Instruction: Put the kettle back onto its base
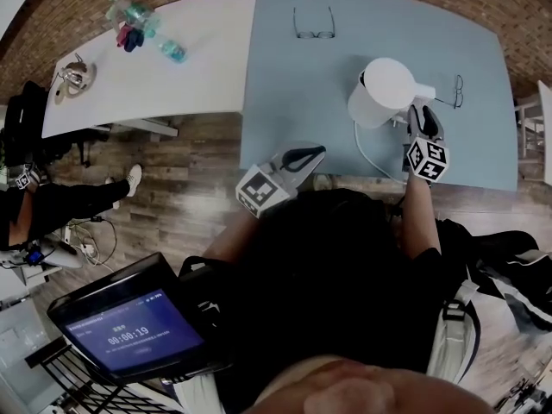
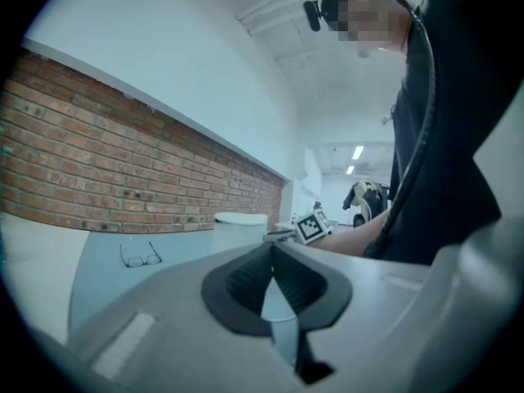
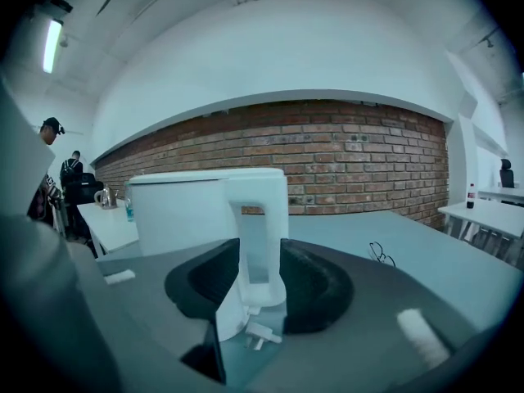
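Note:
The white kettle (image 1: 379, 89) stands upright on the blue-grey table (image 1: 293, 84), toward its right side. A white cord (image 1: 362, 149) runs out from under the kettle, and its base is hidden beneath it. My right gripper (image 1: 423, 115) is at the kettle's handle (image 3: 260, 219), which stands between the jaws. In the right gripper view the right gripper (image 3: 260, 256) looks open, its pads not pressing the handle. My left gripper (image 1: 312, 153) hovers over the table's near edge, left of the kettle (image 2: 240, 229). Its own view shows the left gripper (image 2: 272, 248) shut and empty.
One pair of glasses (image 1: 313, 26) lies at the table's far side, another pair (image 1: 457, 91) just right of the kettle. A white table (image 1: 155, 67) at the left carries bottles (image 1: 142, 24). A brick wall (image 3: 360, 166) backs both tables. A seated person (image 1: 60, 201) is at far left.

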Motion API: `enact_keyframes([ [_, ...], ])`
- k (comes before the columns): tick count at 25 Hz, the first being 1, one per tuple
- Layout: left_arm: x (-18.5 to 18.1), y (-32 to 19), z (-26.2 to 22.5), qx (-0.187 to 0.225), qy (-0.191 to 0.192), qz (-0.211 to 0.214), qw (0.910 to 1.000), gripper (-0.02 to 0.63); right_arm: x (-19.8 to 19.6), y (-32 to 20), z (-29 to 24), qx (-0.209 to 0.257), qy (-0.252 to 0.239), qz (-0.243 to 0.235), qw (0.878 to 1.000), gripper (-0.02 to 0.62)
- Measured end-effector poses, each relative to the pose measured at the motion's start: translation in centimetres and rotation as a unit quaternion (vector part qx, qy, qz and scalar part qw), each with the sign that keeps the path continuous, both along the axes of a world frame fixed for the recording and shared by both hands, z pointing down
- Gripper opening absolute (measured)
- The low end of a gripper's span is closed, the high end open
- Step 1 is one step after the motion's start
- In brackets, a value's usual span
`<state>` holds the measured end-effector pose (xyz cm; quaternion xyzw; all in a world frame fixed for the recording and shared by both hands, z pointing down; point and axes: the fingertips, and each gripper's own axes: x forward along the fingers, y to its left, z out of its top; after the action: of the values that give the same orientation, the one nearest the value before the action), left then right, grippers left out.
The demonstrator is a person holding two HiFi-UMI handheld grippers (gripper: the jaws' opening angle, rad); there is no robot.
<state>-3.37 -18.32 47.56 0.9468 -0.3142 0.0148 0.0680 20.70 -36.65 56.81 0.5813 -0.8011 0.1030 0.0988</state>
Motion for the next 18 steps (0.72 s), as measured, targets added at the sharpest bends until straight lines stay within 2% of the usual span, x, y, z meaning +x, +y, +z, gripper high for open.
enact_keyframes([
  [4, -1.4, 2.4, -0.1, 0.002, 0.004, -0.009, 0.9999, 0.002, -2.2, 3.0, -1.1, 0.013, 0.001, -0.024, 1.000, 0.141],
  [7, -2.3, 4.6, -0.2, 0.002, 0.008, -0.011, 0.9999, 0.002, -4.7, 6.0, -1.8, 0.022, 0.002, -0.056, 0.998, 0.106],
  [11, -4.4, 6.5, 0.4, 0.004, 0.010, -0.019, 0.9998, 0.002, -8.9, 8.7, -2.2, 0.035, -0.008, -0.108, 0.993, 0.064],
  [15, -6.4, 9.4, 0.8, 0.003, 0.011, -0.029, 0.9995, 0.002, -11.8, 12.7, -3.1, 0.041, -0.016, -0.140, 0.989, 0.012],
  [18, -7.4, 12.0, 0.8, 0.010, 0.007, -0.031, 0.9994, 0.002, -13.9, 16.1, -4.5, 0.047, -0.026, -0.165, 0.985, 0.003],
])
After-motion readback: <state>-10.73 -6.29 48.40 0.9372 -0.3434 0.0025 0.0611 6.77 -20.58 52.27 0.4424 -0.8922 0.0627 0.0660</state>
